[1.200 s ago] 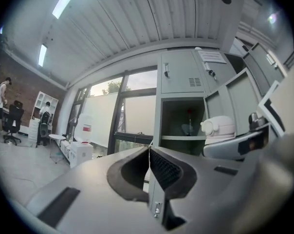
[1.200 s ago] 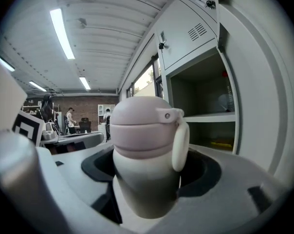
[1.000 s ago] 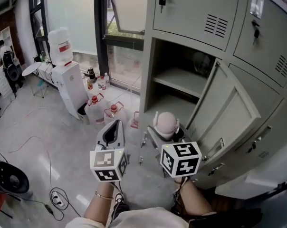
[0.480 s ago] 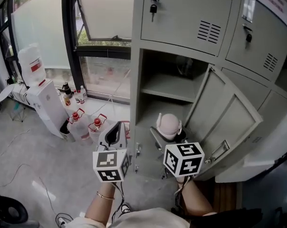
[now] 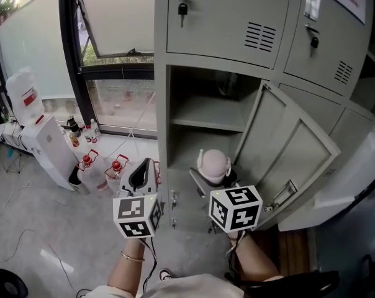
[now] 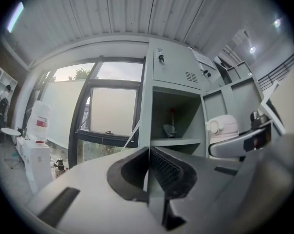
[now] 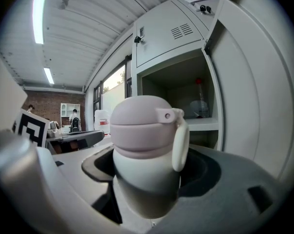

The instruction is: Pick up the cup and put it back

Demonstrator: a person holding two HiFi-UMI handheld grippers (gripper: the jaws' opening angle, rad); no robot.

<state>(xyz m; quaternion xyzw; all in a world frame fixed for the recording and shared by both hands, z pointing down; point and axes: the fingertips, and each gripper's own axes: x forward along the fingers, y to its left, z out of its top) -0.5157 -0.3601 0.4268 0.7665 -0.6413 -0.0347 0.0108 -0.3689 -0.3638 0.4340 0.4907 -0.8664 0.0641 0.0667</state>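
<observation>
My right gripper (image 5: 215, 174) is clamped on the cup (image 7: 146, 150), a white body with a pink lid and carry loop. I'm holding it upright just in front of the open locker (image 5: 200, 85), below its shelf (image 5: 206, 118). The locker door (image 5: 293, 160) swings out at right. My left gripper (image 6: 148, 172) sits left of it, jaws pressed together, empty.

A shelf (image 5: 203, 118) is seen inside the open locker (image 5: 161, 135); a bottle (image 7: 199, 101) with a red cap is stood on it, at the back; a water cooler (image 5: 48, 146) and two jugs (image 5: 91, 169) with red caps are stood on the grey floor (image 5: 32, 228) by the window (image 5: 113, 73).
</observation>
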